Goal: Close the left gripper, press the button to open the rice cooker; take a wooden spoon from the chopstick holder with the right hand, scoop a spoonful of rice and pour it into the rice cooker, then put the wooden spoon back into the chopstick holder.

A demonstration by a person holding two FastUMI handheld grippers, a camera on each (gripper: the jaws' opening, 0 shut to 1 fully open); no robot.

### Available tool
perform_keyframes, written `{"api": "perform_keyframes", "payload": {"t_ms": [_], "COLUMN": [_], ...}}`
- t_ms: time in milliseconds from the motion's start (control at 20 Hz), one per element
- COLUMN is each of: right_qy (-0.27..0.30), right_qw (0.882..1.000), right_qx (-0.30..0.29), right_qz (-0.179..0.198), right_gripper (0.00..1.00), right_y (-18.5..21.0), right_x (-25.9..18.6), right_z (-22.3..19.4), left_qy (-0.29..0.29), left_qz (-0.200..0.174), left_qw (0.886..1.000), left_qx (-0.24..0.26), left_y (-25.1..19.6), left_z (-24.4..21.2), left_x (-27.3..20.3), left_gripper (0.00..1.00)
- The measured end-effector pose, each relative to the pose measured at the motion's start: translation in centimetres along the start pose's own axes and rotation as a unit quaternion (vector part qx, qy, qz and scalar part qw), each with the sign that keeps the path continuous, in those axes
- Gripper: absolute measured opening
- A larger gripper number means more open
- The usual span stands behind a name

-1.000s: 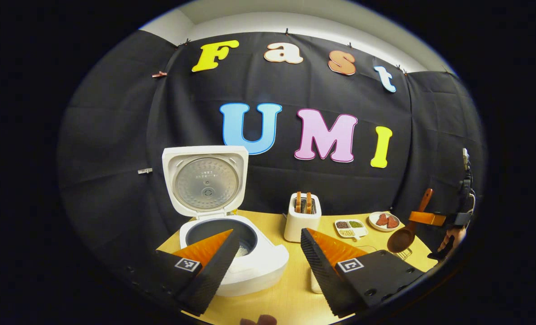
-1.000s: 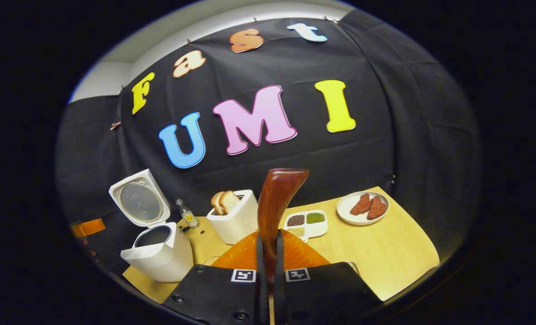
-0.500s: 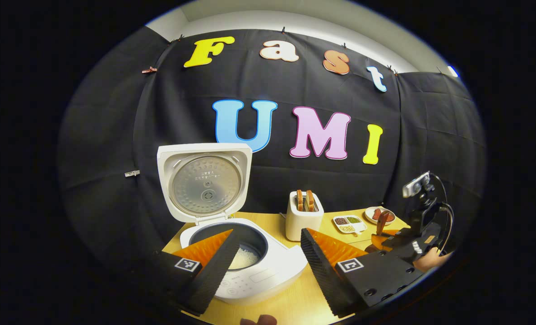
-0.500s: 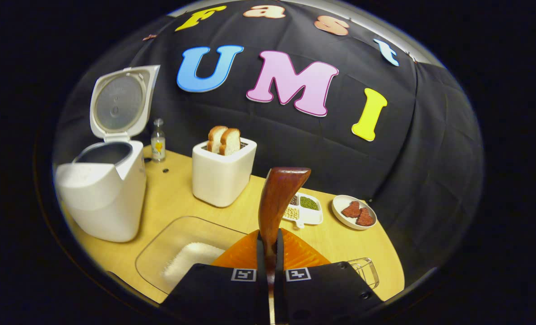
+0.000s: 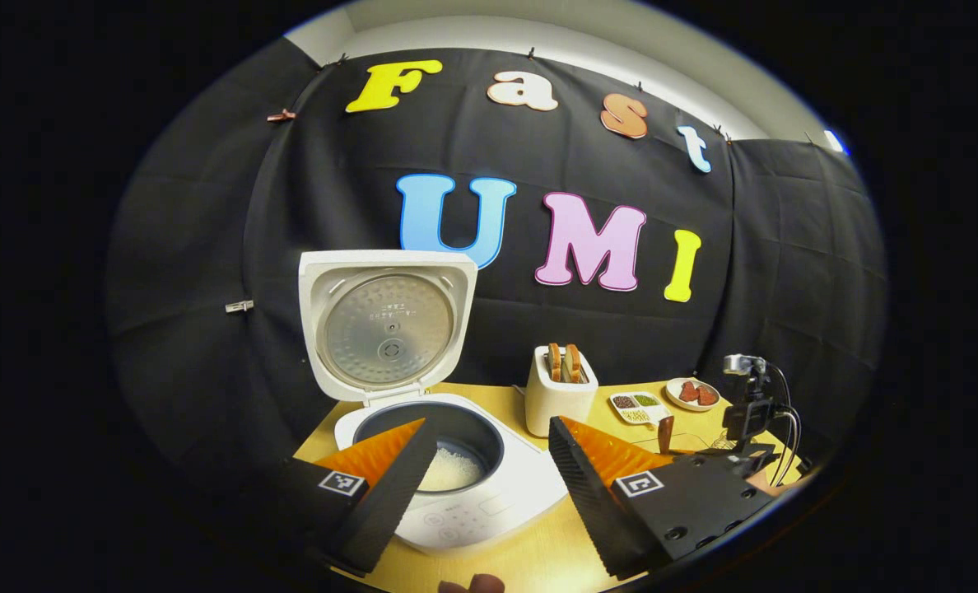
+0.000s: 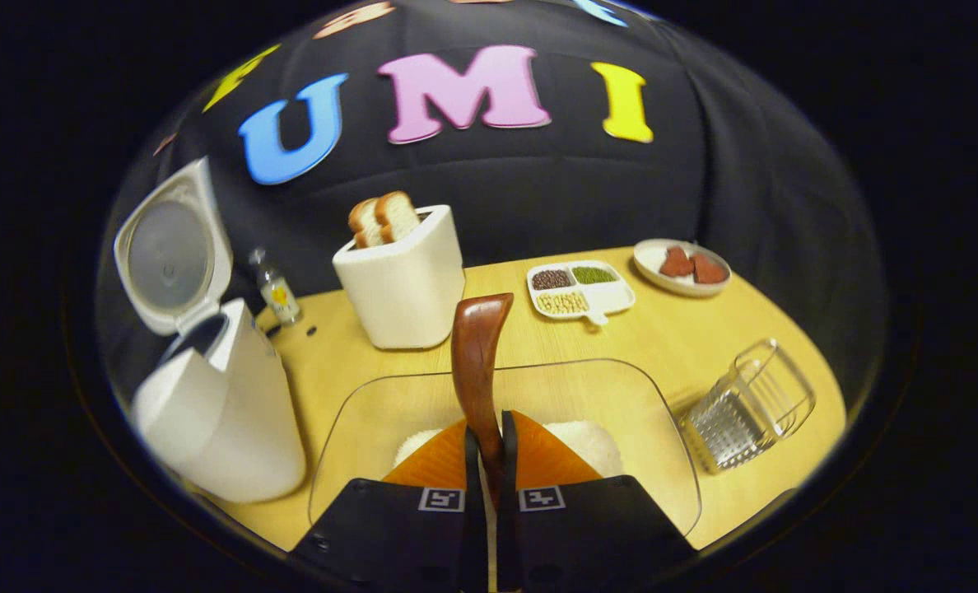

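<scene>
The white rice cooker (image 5: pixel 456 494) stands open with its lid (image 5: pixel 386 325) raised; white rice lies in its dark pot. My left gripper (image 5: pixel 493 457) hangs open just in front of it, holding nothing. My right gripper (image 6: pixel 486 435) is shut on the wooden spoon (image 6: pixel 477 362), whose brown end sticks out past the fingertips above a clear tray (image 6: pixel 374 412) that holds a heap of rice (image 6: pixel 592 441). The rice cooker (image 6: pixel 217 412) stands to the left of that tray. The metal chopstick holder (image 6: pixel 748 403) lies at the right. In the left gripper view the right gripper (image 5: pixel 740 441) sits low at the far right.
A white toaster (image 6: pixel 402 280) with bread slices stands behind the tray. Beside it are a small bottle (image 6: pixel 275 288), a sectioned dish of beans (image 6: pixel 579 288) and a plate with red pieces (image 6: pixel 682 268). Black cloth closes off the back of the wooden table (image 6: pixel 662 329).
My right gripper has tipped down and come over the clear tray, bringing the spoon low above the rice heap. The left gripper has stayed open and nearly still by the cooker.
</scene>
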State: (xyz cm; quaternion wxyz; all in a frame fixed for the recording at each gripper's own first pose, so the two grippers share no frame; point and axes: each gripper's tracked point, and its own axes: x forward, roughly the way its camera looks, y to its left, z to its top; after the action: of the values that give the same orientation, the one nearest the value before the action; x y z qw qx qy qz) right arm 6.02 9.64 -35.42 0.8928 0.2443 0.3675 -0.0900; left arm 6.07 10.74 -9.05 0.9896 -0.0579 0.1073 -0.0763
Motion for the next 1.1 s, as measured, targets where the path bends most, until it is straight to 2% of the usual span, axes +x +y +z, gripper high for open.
{"api": "perform_keyframes", "payload": {"t_ms": [100,400,700,850,1100], "right_qy": [-0.005,-0.051,-0.056,-0.056,-0.048], "right_qw": [0.997,0.985,0.955,0.94,0.923], "right_qx": [0.076,0.164,0.282,0.323,0.367], "right_qz": [0.009,0.033,0.072,0.09,0.107], "right_gripper": [0.09,0.09,0.08,0.09,0.09], "right_y": [-1.4,-3.9,-4.8,-4.7,-3.9], "right_x": [-0.6,-3.5,-4.2,-4.7,-5.9], "right_z": [0.7,4.2,6.1,7.0,8.7], "left_qy": [0.0,-0.004,-0.006,-0.011,-0.013], "left_qz": [0.0,0.002,0.003,0.004,0.005], "left_qw": [1.0,1.0,1.0,1.0,1.0], "left_qx": [-0.004,-0.001,-0.01,-0.005,-0.012], "left_y": [0.2,0.9,0.7,0.5,0.7], "left_z": [-0.1,0.2,0.4,0.6,0.5], "left_x": [0.0,-0.1,-0.4,-0.6,-0.8], "left_gripper": [0.95,0.95,0.95,0.95,0.94]}}
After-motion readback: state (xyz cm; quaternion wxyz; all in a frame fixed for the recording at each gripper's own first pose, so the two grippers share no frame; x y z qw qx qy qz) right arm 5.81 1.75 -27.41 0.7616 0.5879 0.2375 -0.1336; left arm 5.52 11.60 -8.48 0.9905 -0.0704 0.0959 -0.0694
